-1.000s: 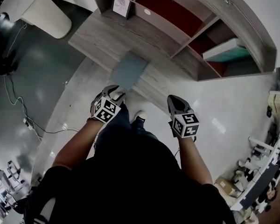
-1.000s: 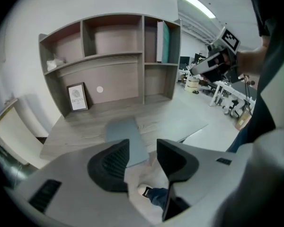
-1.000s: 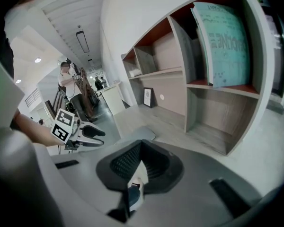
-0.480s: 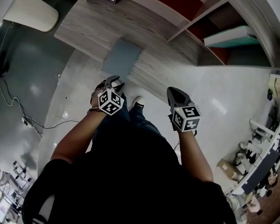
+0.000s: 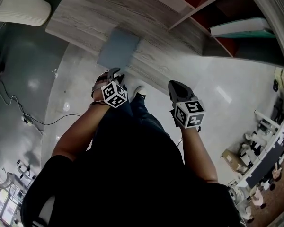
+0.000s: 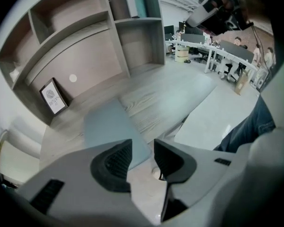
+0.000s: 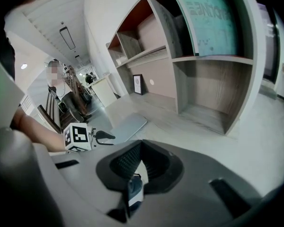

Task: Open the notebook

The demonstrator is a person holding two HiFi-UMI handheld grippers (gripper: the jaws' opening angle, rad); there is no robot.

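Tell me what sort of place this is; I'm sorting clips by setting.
Probably an open-plan office or showroom: built-in wooden shelving above a wooden ledge, rows of white desks with people at them, and a polished pale floor.

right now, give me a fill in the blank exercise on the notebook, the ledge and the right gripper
1. The grey notebook lies flat on the wooden ledge with its cover ___.
2. One corner of the notebook juts past the ledge's edge, over the ___.
3. The right gripper has its jaws ___, with nothing held between them.
Missing words: closed; floor; shut.
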